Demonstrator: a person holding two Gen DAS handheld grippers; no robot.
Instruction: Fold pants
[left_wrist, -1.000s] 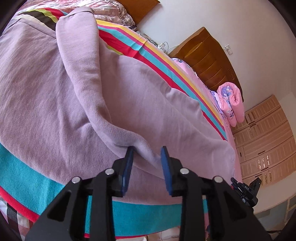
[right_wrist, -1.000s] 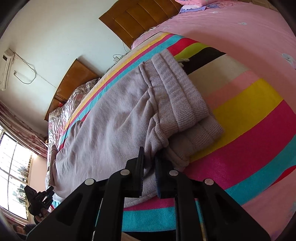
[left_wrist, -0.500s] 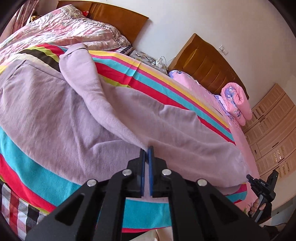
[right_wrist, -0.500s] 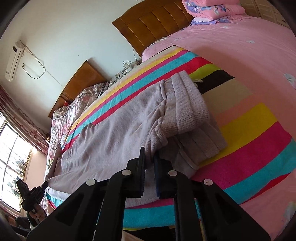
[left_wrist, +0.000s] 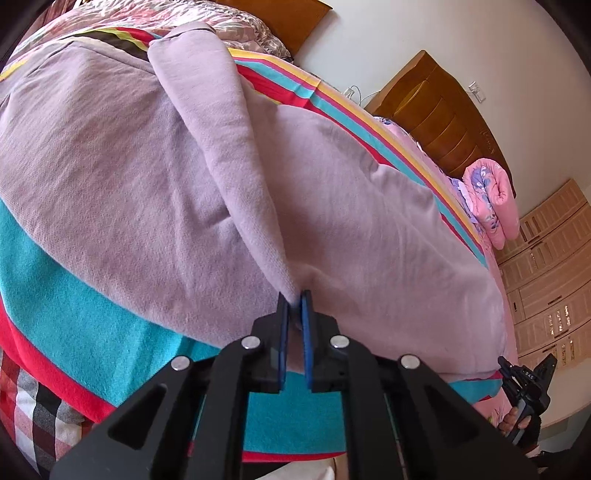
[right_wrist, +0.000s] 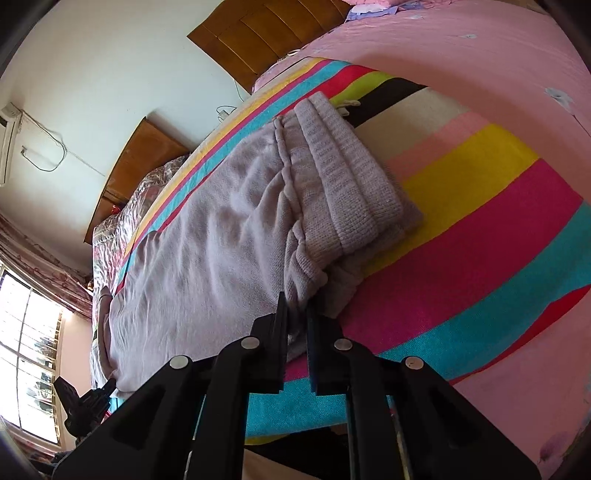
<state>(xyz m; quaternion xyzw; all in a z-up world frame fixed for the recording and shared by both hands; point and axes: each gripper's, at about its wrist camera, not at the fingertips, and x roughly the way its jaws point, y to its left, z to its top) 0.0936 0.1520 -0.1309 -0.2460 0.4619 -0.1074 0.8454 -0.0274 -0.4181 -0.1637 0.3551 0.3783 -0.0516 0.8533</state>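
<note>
Lilac knit pants (left_wrist: 155, 192) lie spread on a striped blanket (left_wrist: 66, 280) on the bed. My left gripper (left_wrist: 294, 301) is shut on a raised fold of a pant leg near its hem, pulling the cloth into a ridge. In the right wrist view the pants (right_wrist: 221, 236) end in a ribbed waistband (right_wrist: 343, 184). My right gripper (right_wrist: 297, 308) is shut on the bunched cloth at the near waist corner. Each gripper also shows small in the other's view, the right one (left_wrist: 528, 384) and the left one (right_wrist: 86, 402).
The striped blanket (right_wrist: 480, 229) covers a pink sheet (right_wrist: 498, 55). Wooden headboards (left_wrist: 443, 122) stand against the white wall. A rolled pink quilt (left_wrist: 491, 199) lies at the bed head. Wardrobe doors (left_wrist: 546, 280) are at the right. A window (right_wrist: 26, 350) is at the left.
My left gripper closed from open onto the pant leg fold and lifted it. My right gripper stayed shut on the waist corner, moving slightly.
</note>
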